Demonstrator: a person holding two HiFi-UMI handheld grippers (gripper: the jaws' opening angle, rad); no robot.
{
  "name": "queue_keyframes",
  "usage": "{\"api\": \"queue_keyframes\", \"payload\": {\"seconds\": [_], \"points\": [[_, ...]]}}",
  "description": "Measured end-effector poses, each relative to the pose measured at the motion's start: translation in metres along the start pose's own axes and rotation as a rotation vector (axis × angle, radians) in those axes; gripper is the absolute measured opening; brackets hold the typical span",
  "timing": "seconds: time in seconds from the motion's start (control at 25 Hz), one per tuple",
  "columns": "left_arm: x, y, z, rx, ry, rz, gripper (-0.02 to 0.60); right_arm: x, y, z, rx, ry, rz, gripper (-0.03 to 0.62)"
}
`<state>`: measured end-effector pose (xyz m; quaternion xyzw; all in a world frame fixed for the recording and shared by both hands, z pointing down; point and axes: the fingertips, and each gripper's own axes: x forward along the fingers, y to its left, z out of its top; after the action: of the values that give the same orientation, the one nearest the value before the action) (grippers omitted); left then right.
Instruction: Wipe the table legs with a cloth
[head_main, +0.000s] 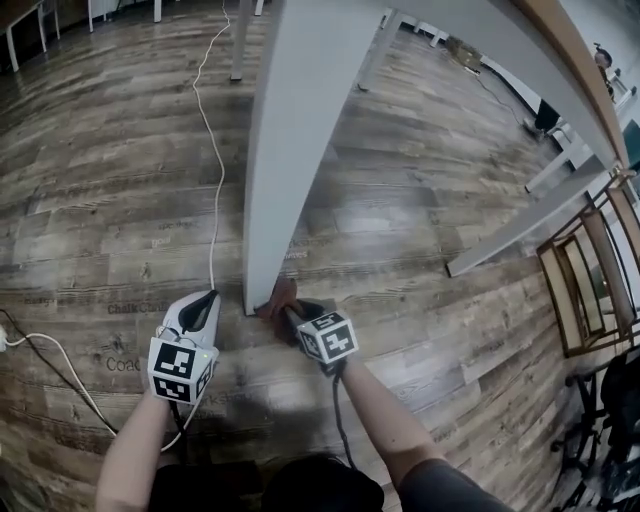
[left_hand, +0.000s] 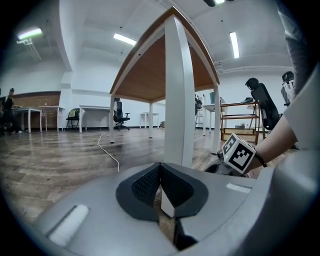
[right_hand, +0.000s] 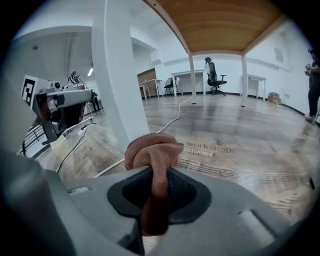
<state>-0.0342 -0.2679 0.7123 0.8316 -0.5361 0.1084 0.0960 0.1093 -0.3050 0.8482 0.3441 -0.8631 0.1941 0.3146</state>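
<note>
A white table leg (head_main: 285, 150) slants down to the wooden floor, and its foot is just ahead of both grippers. My right gripper (head_main: 289, 313) is shut on a reddish-brown cloth (head_main: 281, 296), which sits bunched against the base of the leg. In the right gripper view the cloth (right_hand: 152, 152) bulges out of the jaws beside the leg (right_hand: 117, 90). My left gripper (head_main: 208, 302) hovers just left of the leg's foot, shut and empty. The left gripper view has the leg (left_hand: 179, 100) straight ahead and the right gripper's marker cube (left_hand: 239, 154) to its right.
A white cable (head_main: 212, 150) runs along the floor left of the leg, and another cable (head_main: 50, 355) lies at the near left. A slanted crossbar (head_main: 530, 225) and a wooden rack (head_main: 590, 270) stand to the right. Further table legs (head_main: 240, 40) are behind.
</note>
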Motion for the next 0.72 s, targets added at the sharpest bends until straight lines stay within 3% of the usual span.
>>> {"api": "queue_keyframes", "payload": {"seconds": [0.16,0.32,0.52,0.72], "points": [[0.0,0.015,0.033,-0.012,-0.045,0.042,0.02,-0.034,-0.01,0.052,-0.089,-0.087,-0.011,0.069],[-0.004,0.034,0.095,-0.002,-0.129,0.082,0.02,-0.096,-0.019,0.158,-0.297,-0.251,-0.069,0.069],[-0.012,0.058,0.18,0.025,-0.208,0.126,0.02,-0.188,-0.007,0.307,-0.477,-0.491,-0.13,0.069],[-0.015,0.063,0.239,0.068,-0.253,0.14,0.02,-0.244,0.033,0.398,-0.666,-0.608,-0.139,0.069]]}}
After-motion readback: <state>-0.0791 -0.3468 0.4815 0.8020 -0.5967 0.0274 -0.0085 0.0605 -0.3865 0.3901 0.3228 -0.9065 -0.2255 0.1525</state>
